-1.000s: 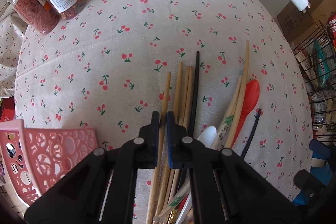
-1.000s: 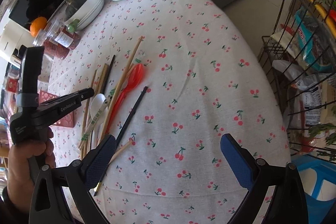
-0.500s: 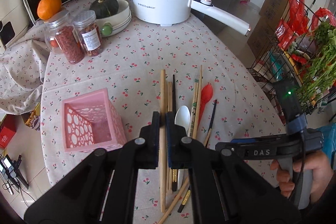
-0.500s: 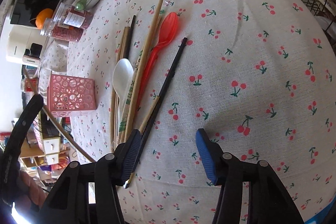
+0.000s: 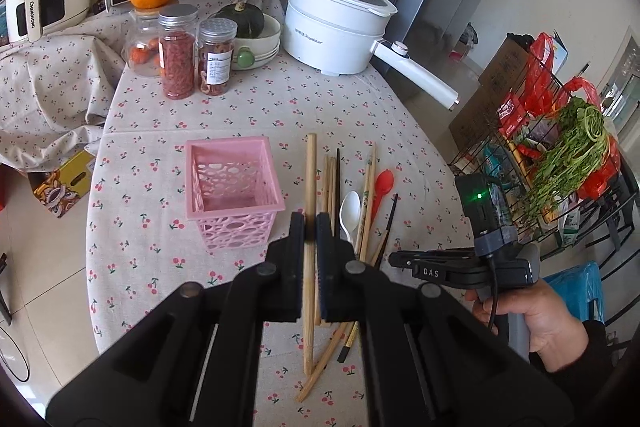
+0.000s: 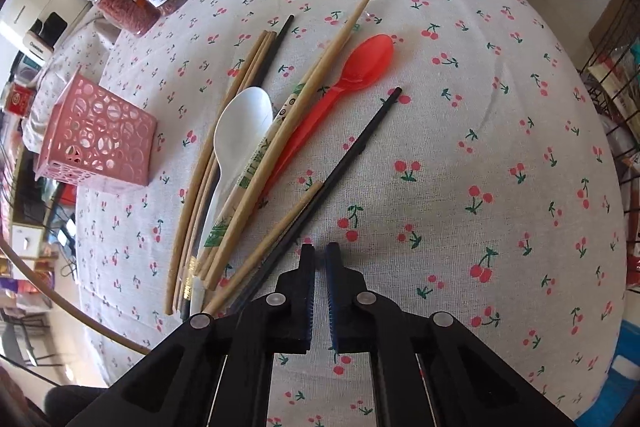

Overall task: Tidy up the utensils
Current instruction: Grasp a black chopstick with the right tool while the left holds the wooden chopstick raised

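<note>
My left gripper [image 5: 311,223] is shut on a long wooden chopstick [image 5: 310,171] and holds it in the air, just right of the pink openwork basket [image 5: 232,183]. The other utensils lie in a pile on the cherry-print cloth: wooden chopsticks [image 6: 240,83], a white spoon [image 6: 244,123], a red spoon [image 6: 360,67] and a black chopstick [image 6: 360,143]. My right gripper [image 6: 320,255] points steeply down at the near end of the pile. It is shut with nothing between its pads, and the black chopstick passes just left of its left finger. The basket [image 6: 96,135] is empty.
At the back of the table stand two jars [image 5: 192,59], a bowl with a squash [image 5: 256,35] and a white electric pot [image 5: 336,31] with a long handle. A wire rack of groceries [image 5: 560,155] stands to the right of the table. A hand [image 5: 528,315] holds the right gripper.
My left gripper has lifted and drawn back with the wooden chopstick, so the basket and the back of the table came into view. My right gripper closed from wide open and sank toward the pile.
</note>
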`<state>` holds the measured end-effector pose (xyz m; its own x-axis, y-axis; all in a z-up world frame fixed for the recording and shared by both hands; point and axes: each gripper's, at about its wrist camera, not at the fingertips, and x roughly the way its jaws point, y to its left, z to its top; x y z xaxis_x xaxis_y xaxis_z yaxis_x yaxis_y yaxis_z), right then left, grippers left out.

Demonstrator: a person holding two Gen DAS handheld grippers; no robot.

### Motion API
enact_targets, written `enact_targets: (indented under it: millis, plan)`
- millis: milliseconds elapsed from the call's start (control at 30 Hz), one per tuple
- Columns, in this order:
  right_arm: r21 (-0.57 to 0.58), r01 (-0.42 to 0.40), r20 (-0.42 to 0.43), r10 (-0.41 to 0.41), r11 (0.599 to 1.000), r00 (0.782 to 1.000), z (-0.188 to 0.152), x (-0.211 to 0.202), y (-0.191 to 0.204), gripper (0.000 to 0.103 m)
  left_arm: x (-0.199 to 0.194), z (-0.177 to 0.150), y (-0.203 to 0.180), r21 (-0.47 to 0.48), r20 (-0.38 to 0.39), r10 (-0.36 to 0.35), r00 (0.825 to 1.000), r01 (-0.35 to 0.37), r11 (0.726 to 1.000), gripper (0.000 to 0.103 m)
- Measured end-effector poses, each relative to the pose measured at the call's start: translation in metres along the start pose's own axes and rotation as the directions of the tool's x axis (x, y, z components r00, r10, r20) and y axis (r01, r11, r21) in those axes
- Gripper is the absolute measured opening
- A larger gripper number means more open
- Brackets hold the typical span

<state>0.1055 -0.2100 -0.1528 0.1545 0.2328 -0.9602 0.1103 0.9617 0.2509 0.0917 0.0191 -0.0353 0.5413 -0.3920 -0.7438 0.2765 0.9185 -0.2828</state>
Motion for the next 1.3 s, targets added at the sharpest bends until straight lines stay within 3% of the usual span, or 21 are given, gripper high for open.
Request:
enact_targets:
  millis: [167, 267, 500, 1067, 1233, 1300]
  plan:
    - [0.093, -0.020, 0.007, 0.019, 0.995, 1.000, 0.008, -0.007, -0.034, 0.002, -0.005, -0.005, 0.012, -0.066, -0.027, -0.081, 0.996, 0.079, 0.995, 0.006]
    - [0.157, -0.049, 0.008, 0.048, 0.986, 0.999, 0.010, -0.012, -0.049, 0.007, -0.009, -0.007, 0.013, -0.067, -0.023, -0.090, 0.996, 0.088, 0.994, 0.006]
    - [0.173, -0.115, 0.010, 0.115, 0.978, 0.993, 0.014, -0.012, -0.041, 0.013, -0.023, -0.005, 0.008, -0.047, 0.013, -0.103, 0.995, 0.103, 0.994, 0.006]
    - [0.146, 0.063, 0.080, -0.075, 0.987, 0.994, 0.038, 0.003, -0.004, 0.016, -0.028, -0.008, 0.024, -0.060, 0.023, -0.070, 0.997, 0.072, 0.996, 0.007]
    - [0.229, -0.001, 0.079, -0.018, 0.973, 0.997, 0.044, 0.006, -0.012, 0.018, -0.027, -0.008, 0.024, -0.064, 0.026, -0.058, 0.998, 0.059, 0.996, 0.007]
    - [0.240, 0.008, 0.086, -0.030, 0.971, 0.996, 0.045, 0.005, -0.012, 0.017, -0.027, -0.007, 0.023, -0.065, 0.028, -0.054, 0.998, 0.056, 0.996, 0.007]
